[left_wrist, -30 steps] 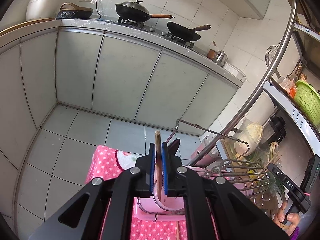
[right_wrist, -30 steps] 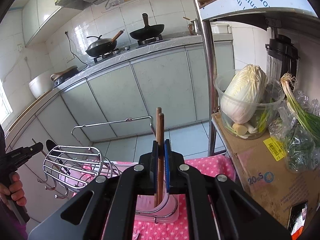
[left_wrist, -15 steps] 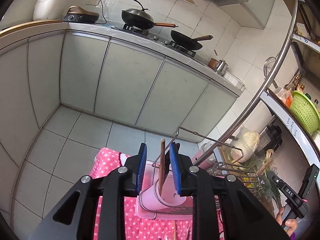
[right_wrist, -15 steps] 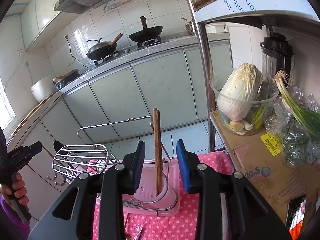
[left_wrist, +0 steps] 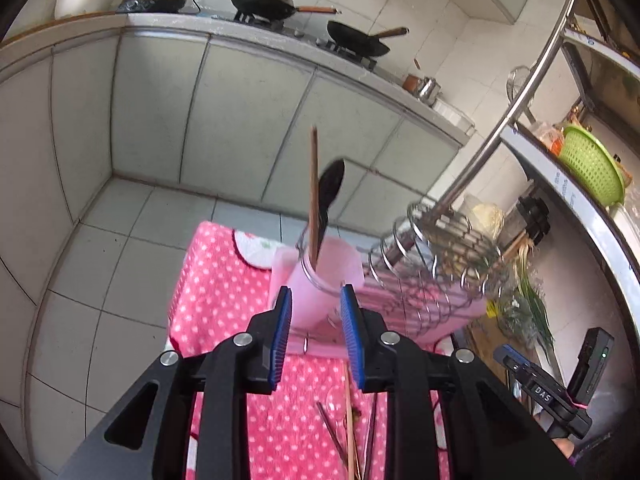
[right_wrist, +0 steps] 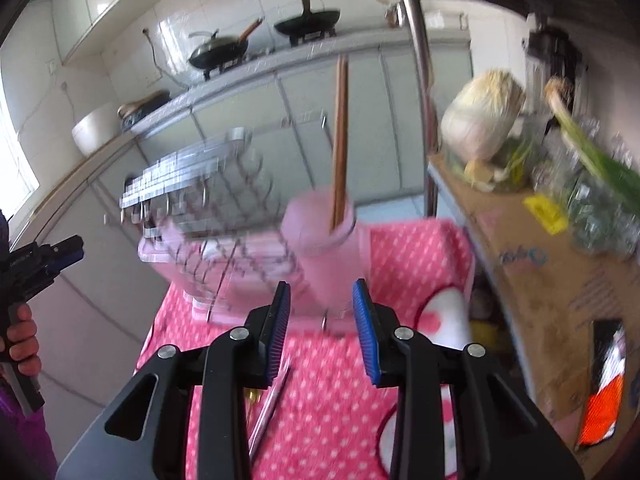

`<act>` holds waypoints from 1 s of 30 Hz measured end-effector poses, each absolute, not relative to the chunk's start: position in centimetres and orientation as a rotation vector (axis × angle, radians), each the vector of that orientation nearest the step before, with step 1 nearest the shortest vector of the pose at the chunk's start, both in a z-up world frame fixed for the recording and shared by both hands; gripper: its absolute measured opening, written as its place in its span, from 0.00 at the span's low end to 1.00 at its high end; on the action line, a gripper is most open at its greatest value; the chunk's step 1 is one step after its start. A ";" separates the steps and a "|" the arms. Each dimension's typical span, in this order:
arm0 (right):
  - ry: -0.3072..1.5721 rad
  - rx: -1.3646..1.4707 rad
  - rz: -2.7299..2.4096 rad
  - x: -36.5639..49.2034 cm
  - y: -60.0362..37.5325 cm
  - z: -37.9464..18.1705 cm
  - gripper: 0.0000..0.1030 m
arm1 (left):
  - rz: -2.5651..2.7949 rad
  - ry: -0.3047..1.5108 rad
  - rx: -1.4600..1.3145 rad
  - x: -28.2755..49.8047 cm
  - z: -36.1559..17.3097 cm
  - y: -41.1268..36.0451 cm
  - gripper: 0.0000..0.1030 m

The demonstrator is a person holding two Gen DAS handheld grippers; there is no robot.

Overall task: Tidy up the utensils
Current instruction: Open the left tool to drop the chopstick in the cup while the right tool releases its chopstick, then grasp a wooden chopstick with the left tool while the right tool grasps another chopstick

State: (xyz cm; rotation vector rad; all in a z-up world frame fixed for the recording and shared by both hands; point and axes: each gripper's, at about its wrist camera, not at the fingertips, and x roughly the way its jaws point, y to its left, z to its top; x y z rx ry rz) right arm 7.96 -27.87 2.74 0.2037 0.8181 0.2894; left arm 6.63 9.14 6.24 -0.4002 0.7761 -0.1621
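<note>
A pink cup (left_wrist: 320,264) stands in a wire ring on the pink dotted cloth (left_wrist: 224,292). A wooden chopstick (left_wrist: 314,184) and a black spoon (left_wrist: 332,188) stick up out of it. My left gripper (left_wrist: 316,292) sits just in front of the cup, its jaws opening with nothing between the blue pads. In the right wrist view the same cup (right_wrist: 320,236) holds wooden chopsticks (right_wrist: 340,140). My right gripper (right_wrist: 321,286) is open and empty just short of it. Loose utensils (left_wrist: 350,432) lie on the cloth below the left gripper, and others (right_wrist: 272,396) under the right.
A wire dish rack (left_wrist: 432,256) on a pink tray stands beside the cup. A steel shelf pole (left_wrist: 500,132) rises behind it. A cabbage (right_wrist: 484,120) and green onions sit on a cardboard box (right_wrist: 540,280) to the right. Kitchen cabinets with pans stand beyond.
Both grippers were shut on chopsticks over the cup. They have opened, left the chopsticks standing in the cup, and drawn back and down toward the cloth.
</note>
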 end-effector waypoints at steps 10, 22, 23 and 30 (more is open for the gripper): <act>1.032 0.306 0.337 7.6 -26.6 -4.0 0.32 | -0.305 1.172 -0.394 8.8 -5.5 1.2 0.21; 1.108 0.347 0.386 7.8 -26.3 -6.4 0.29 | -0.250 1.295 -0.212 13.8 -10.7 -5.1 0.16; 1.116 0.351 0.391 7.8 -26.3 -6.5 0.27 | -0.244 1.303 -0.203 14.2 -10.9 -5.6 0.15; 1.200 0.405 0.428 8.6 -25.1 -7.8 0.14 | -0.251 1.312 -0.241 14.9 -11.7 -5.8 0.05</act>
